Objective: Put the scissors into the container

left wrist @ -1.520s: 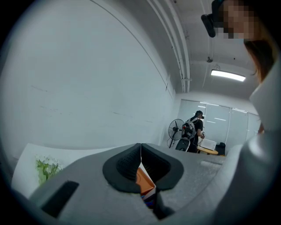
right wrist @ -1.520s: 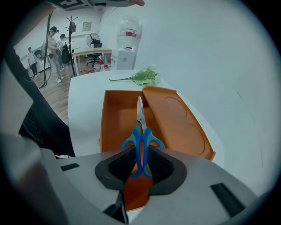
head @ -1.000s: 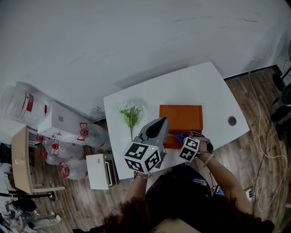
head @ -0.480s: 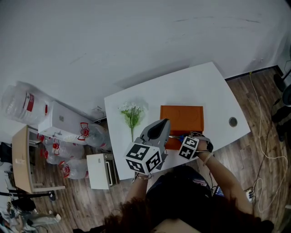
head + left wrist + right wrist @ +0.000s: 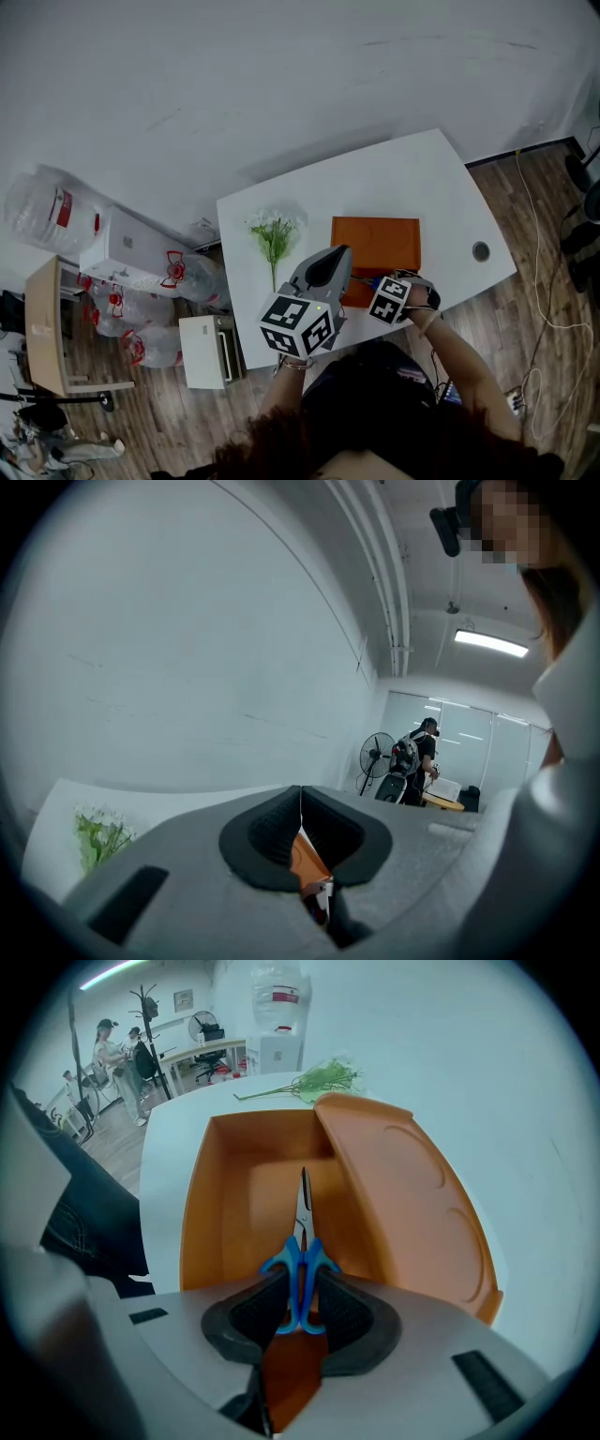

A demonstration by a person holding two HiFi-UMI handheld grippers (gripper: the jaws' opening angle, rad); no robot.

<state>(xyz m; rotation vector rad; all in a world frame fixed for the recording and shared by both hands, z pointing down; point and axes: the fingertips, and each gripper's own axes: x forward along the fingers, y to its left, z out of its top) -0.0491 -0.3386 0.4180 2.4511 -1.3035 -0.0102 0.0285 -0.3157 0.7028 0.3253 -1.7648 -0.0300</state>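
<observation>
Little has shifted in the last second: the right gripper (image 5: 373, 284) has edged a touch nearer the orange container (image 5: 375, 239), while the left gripper (image 5: 330, 261) stays where it was, raised over the near edge of the white table (image 5: 422, 183).

Seen from the right gripper view, the right gripper (image 5: 300, 1305) pinches the scissors (image 5: 302, 1241) by their blue handles, the dark pads pressed against both loops. The closed metal blades point straight ahead, out over the open hollow of the container (image 5: 216, 1204). Whether the tips touch its floor cannot be told. An orange lid (image 5: 403, 1204) leans tilted along the container's right side. Beyond the far wall, a sprig of green stems with small white flowers (image 5: 314, 1080) lies on the table (image 5: 169, 1157).

From the left gripper view, the left gripper (image 5: 301, 810) has its jaws pressed together with nothing between them; a sliver of orange shows through the gap beneath the pads. That gripper looks toward a pale wall, with the flowers (image 5: 98, 834) low at the left, and a standing fan (image 5: 377, 755) and a person (image 5: 419, 758) far off across the room.

From the head view, the blue of the scissors (image 5: 374, 279) shows just at the container's near edge, between the two marker cubes. The flowers (image 5: 272, 234) lie just left of the container. Large water bottles (image 5: 42, 214) sit on the wooden floor (image 5: 534, 244) to the left of the table.
</observation>
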